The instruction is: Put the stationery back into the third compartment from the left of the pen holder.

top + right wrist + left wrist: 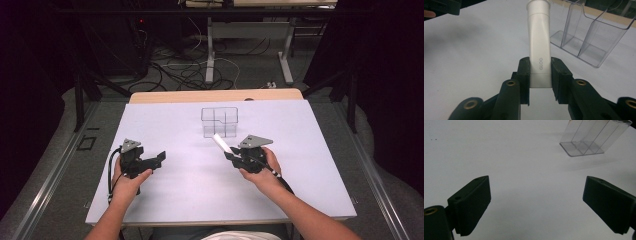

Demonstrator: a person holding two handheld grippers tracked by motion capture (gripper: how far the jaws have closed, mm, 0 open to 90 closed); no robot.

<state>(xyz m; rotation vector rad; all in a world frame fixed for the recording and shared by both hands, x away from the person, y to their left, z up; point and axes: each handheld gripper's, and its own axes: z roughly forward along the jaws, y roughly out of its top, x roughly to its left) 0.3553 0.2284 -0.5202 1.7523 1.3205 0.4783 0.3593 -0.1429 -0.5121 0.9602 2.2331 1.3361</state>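
Black tools [156,161], grey plates, brass screws.

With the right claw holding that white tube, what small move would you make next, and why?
Probably carry the white tube forward over the clear organizer: the right claw grips its lower end, the compartments look empty, and the left claw sits open, apart.
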